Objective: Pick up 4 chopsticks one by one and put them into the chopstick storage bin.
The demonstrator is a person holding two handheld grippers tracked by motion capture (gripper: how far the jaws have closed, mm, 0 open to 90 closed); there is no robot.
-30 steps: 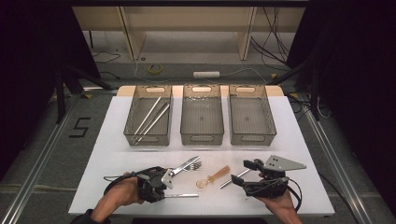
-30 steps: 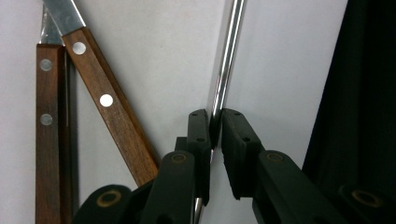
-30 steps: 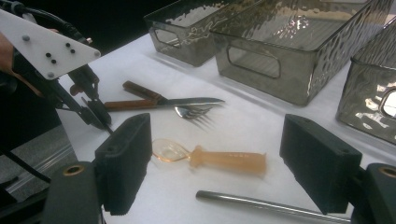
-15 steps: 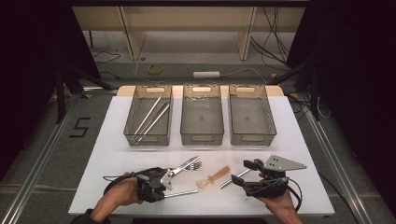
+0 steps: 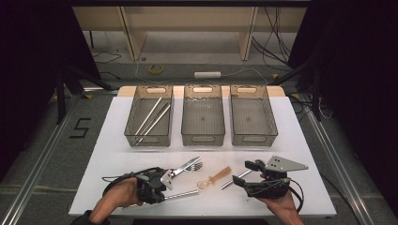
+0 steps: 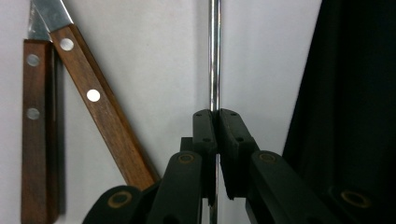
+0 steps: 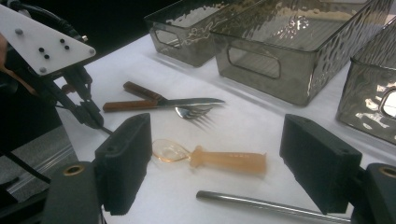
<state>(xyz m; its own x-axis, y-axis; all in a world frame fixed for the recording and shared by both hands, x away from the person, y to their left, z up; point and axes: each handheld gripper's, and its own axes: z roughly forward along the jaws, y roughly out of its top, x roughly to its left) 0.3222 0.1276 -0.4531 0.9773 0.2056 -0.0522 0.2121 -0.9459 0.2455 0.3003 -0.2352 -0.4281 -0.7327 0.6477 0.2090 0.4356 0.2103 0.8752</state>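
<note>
the left hand-held gripper (image 5: 165, 193) sits at the near left of the white surface (image 5: 300, 140), its jaws clamped on a thin shiny metal rod (image 5: 183, 193) that lies flat just off the near edge. at the near right, the right hand-held gripper (image 5: 244, 174) hovers with its jaws wide apart, holding nothing, above a second metal rod (image 7: 271, 204) and a translucent amber plastic spoon (image 5: 215, 177). just beyond the left gripper lie two wooden-handled knives (image 6: 88, 100) and a metal fork (image 5: 198, 166). farther off stand three smoked clear plastic bins (image 5: 252, 138) in a row; the left bin (image 5: 149, 139) already holds a few long metal rods, while the middle and right bins look empty. judging by that, the sorting is at an early stage: the gripped rod has yet to be lifted and carried to the left bin, and the spoon, fork, knives and other rod remain. the path from the rod to the bins crosses the knives and fork, so it needs height; the open surface to the far left offers a freer way.
</note>
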